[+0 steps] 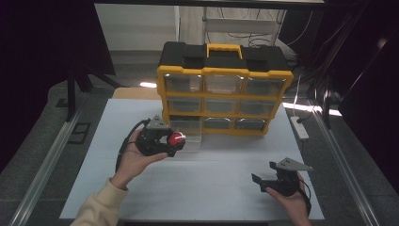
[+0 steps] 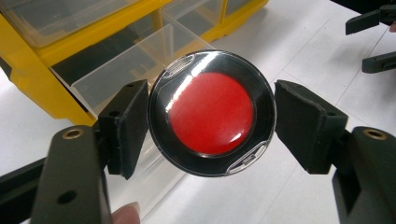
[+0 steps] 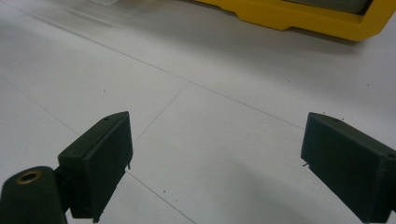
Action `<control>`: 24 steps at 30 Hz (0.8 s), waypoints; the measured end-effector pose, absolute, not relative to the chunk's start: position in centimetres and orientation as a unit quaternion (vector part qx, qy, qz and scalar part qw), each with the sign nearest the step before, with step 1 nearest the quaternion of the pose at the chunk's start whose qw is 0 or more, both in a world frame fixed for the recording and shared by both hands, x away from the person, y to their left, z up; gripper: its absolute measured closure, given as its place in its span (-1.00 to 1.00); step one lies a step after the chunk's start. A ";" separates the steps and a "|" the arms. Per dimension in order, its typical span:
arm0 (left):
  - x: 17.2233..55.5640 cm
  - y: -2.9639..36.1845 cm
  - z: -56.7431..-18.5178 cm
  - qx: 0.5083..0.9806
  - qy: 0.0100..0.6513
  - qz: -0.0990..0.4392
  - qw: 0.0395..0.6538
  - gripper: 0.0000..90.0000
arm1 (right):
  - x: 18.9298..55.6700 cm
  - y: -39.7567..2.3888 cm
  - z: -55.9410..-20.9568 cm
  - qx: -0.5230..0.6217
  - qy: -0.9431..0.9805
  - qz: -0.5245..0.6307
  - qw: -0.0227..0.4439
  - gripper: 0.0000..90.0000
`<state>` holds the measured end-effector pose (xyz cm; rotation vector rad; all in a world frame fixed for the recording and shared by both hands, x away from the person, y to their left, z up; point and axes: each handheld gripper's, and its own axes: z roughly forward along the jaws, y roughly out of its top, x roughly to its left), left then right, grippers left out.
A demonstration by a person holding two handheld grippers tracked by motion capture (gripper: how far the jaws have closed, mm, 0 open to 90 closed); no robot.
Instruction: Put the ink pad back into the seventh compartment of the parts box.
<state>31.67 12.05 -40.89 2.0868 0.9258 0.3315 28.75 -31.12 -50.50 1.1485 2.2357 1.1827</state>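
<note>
Round red disc (image 2: 211, 113) with black rim: pinched between both jaws of the left gripper (image 1: 162, 140), held above the pulled-out clear drawer (image 1: 186, 129) of the yellow organizer (image 1: 225, 101). Right gripper (image 1: 269, 178): jaws wide apart, empty, over the white table (image 1: 207, 188).

You have no readable writing in front of you. The round red-centred disc (image 2: 211, 113) carries two small pale marks on its black rim, too blurred to read. The yellow drawer cabinet (image 1: 224, 100) shows no legible brand, label or number.
</note>
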 end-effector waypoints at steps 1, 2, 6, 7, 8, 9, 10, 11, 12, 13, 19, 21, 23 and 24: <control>31.7 12.0 -40.8 0.826 0.367 0.133 0.407 -0.33 | 28.7 -31.1 -50.5 0.408 0.791 0.419 0.181 -0.80; 31.8 12.0 -40.8 0.827 0.366 0.133 0.406 -0.33 | 28.7 -31.1 -50.5 0.408 0.791 0.419 0.181 -0.80; 32.0 12.0 -40.7 0.826 0.367 0.134 0.406 -0.33 | 28.7 -31.2 -50.5 0.409 0.791 0.418 0.181 -0.80; 32.1 11.9 -40.7 0.826 0.367 0.134 0.406 -0.33 | 28.7 -31.1 -50.5 0.408 0.791 0.419 0.180 -0.80; 32.4 11.9 -40.7 0.826 0.368 0.133 0.406 -0.33 | 28.7 -31.1 -50.5 0.407 0.791 0.419 0.182 -0.80; 32.4 11.9 -40.7 0.826 0.368 0.133 0.406 -0.33 | 28.7 -31.1 -50.5 0.407 0.791 0.419 0.182 -0.80; 32.5 11.9 -40.7 0.826 0.368 0.133 0.406 -0.33 | 28.7 -31.1 -50.5 0.406 0.791 0.419 0.182 -0.80; 32.6 11.9 -40.8 0.825 0.369 0.134 0.406 -0.33 | 28.7 -31.1 -50.5 0.407 0.791 0.419 0.182 -0.80; 32.7 11.9 -40.8 0.825 0.370 0.133 0.406 -0.33 | 28.7 -31.1 -50.5 0.407 0.791 0.419 0.182 -0.80; 32.8 11.9 -40.8 0.824 0.372 0.134 0.406 -0.33 | 28.7 -31.2 -50.5 0.407 0.791 0.419 0.182 -0.80; 33.4 11.9 -40.6 0.823 0.373 0.134 0.406 -0.33 | 28.7 -31.2 -50.5 0.408 0.791 0.418 0.183 -0.80; 33.7 12.0 -40.3 0.821 0.376 0.134 0.409 -0.33 | 28.7 -31.2 -50.4 0.408 0.791 0.419 0.183 -0.80; 33.8 12.0 -40.2 0.820 0.377 0.136 0.408 -0.33 | 28.7 -31.2 -50.5 0.407 0.790 0.420 0.181 -0.80; 33.8 12.0 -40.2 0.820 0.377 0.136 0.408 -0.33 | 28.7 -31.2 -50.5 0.407 0.790 0.420 0.181 -0.80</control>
